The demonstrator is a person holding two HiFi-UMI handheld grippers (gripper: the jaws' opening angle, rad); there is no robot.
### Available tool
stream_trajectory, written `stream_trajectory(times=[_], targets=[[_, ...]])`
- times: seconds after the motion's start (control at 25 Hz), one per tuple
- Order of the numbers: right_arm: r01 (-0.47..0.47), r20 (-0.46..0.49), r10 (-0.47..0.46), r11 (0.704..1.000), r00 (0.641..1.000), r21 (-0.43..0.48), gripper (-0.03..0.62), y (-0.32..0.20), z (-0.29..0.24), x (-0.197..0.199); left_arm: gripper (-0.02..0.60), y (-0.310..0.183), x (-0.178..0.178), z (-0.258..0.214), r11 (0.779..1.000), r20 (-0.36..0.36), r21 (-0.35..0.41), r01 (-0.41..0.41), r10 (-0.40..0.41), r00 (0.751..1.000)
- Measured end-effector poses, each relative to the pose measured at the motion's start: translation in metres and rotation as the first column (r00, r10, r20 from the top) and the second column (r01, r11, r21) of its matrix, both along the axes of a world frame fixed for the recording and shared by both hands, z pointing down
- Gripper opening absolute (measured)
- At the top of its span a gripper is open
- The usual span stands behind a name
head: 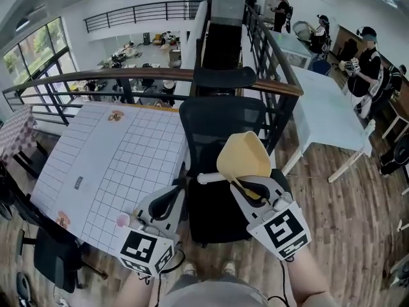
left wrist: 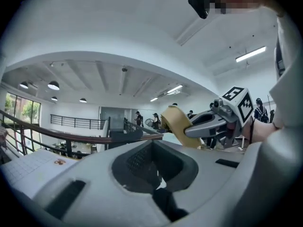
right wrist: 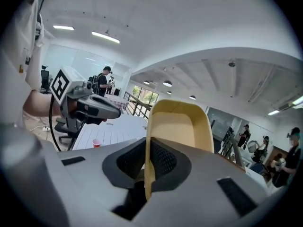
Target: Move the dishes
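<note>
My right gripper (head: pixel 246 187) is shut on the rim of a pale yellow, square-sided dish (head: pixel 243 155), which it holds up in the air over a black office chair (head: pixel 220 123). In the right gripper view the dish (right wrist: pixel 177 126) stands on edge between the jaws of that gripper (right wrist: pixel 147 174). My left gripper (head: pixel 171 197) hovers by the near corner of the grid-patterned table (head: pixel 108 158), its jaws together with nothing in them (left wrist: pixel 156 174). A small pink cup (head: pixel 122 220) stands on that corner, just left of it. The left gripper view shows the dish (left wrist: pixel 176 124) off to the right.
Two small brownish items (head: pixel 115 116) (head: pixel 62 219) and a grey tag (head: pixel 78 183) lie on the gridded table. A wooden-topped railing (head: pixel 160 75) runs behind the table. A white table (head: pixel 326 107) stands at the right, with people beyond it. The floor is wood.
</note>
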State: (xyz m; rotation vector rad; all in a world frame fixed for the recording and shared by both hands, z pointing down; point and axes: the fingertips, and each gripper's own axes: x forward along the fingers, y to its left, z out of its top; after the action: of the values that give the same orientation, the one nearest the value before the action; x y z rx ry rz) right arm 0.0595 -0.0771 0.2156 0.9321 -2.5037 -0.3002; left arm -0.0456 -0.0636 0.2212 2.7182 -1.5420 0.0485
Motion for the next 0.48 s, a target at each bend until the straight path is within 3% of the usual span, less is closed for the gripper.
stream_trajectory(times=[0.12,0.28,0.48], targets=[[-0.004,0.071,0.001,0.999,0.997,0.033,0.028,0.021,-0.015,-0.005,0.014,0.012,-0.003,-0.017,0.995,0.015,0.083,0.05,-0.052,0.999],[-0.012,0.227,0.009,1.0,0.974,0.011,0.028,0.047,-0.022,-0.012,0.014,0.033,-0.004,-0.034,0.982,0.009,0.167,0.084,-0.087,0.996],[0.001,0.331,0.001,1.0,0.944,-0.006,0.029,0.066,-0.017,-0.014,0.014,0.043,-0.005,-0.019,0.981,0.01,0.159,0.115,-0.118,0.993]])
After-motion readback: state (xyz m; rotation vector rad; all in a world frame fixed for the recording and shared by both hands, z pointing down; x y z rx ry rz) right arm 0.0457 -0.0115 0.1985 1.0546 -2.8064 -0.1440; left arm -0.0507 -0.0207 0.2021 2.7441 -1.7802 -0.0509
